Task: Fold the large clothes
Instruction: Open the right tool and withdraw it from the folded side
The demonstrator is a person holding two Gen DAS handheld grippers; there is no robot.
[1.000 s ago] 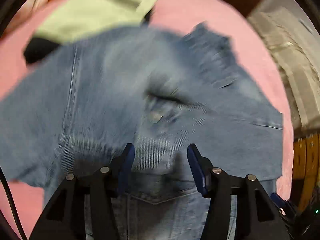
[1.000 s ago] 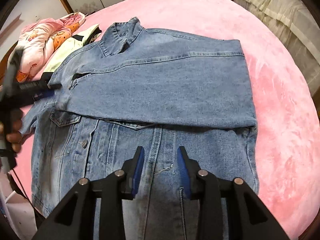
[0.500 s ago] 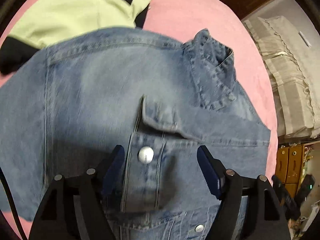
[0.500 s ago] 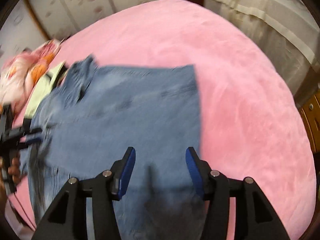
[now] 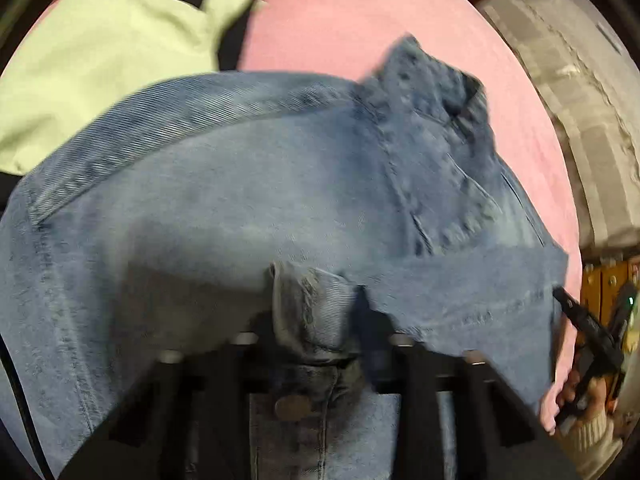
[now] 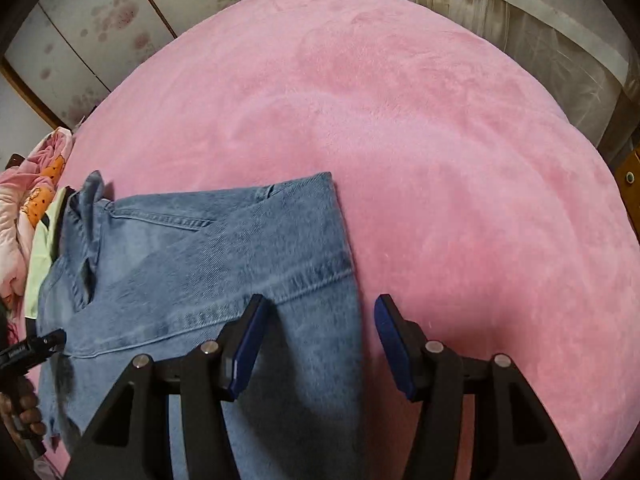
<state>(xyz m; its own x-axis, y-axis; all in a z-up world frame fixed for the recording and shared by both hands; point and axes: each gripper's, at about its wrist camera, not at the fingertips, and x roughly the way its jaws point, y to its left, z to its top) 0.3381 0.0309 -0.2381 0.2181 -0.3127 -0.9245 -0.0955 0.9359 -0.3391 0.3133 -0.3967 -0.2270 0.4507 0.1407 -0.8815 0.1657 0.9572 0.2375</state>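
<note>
Left wrist view: left gripper (image 5: 320, 312) fingers have just closed, pinching a bunched fold of the denim jacket (image 5: 224, 200) on the pink bed (image 5: 340, 12); lift evenly.
Right wrist view: right gripper (image 6: 318, 342) fingers, just narrowing, stand part-open astride the jacket's right edge, pinching nothing; get a firm hold before lifting.

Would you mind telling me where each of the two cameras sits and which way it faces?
Left wrist: sits on the left hand-held gripper, looking steeply down at the denim jacket; its jaws, just closing, pinch a fold of denim. The person's other hand shows at right.
Right wrist: sits on the right hand-held gripper, looking down over the jacket's edge and the pink blanket; its jaws, just narrowing, stand open astride the edge.
Shared: the jacket, the blanket, the pale green garment.
</note>
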